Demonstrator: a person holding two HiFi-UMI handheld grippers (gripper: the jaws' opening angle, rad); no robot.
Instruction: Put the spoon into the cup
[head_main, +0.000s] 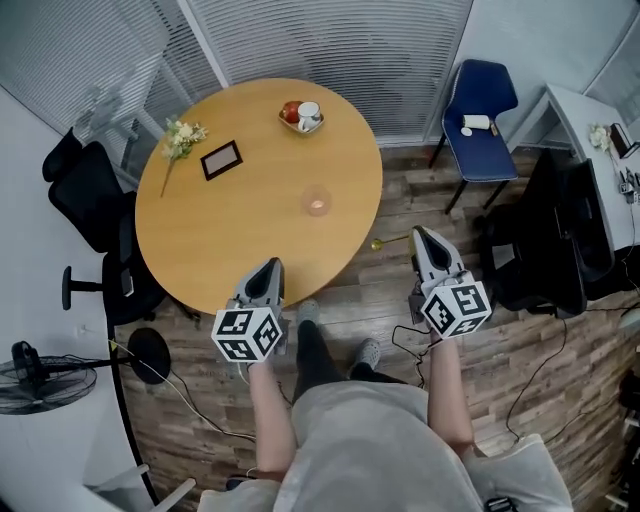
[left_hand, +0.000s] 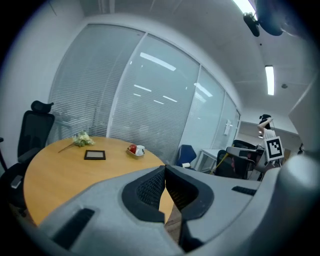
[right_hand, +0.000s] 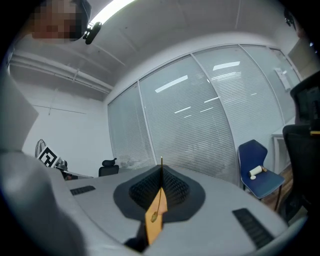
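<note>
A small gold spoon (head_main: 384, 242) sticks out sideways to the left from my right gripper (head_main: 420, 233), which is shut on it beyond the table's right rim, over the floor. In the right gripper view the spoon (right_hand: 154, 215) runs upright through the seam of the closed jaws of the right gripper (right_hand: 161, 170). A clear glass cup (head_main: 316, 200) stands upright on the round wooden table (head_main: 200, 230), to the left of and beyond the spoon. My left gripper (head_main: 272, 266) is shut on nothing at the table's near edge; its tips (left_hand: 164, 170) touch.
A bowl with a red apple and a white cup (head_main: 302, 116) (left_hand: 136, 149), a dark picture frame (head_main: 221, 159) and a flower sprig (head_main: 180, 138) lie farther back on the table. A blue chair (head_main: 482, 112) stands at the right, black office chairs (head_main: 85, 195) at the left.
</note>
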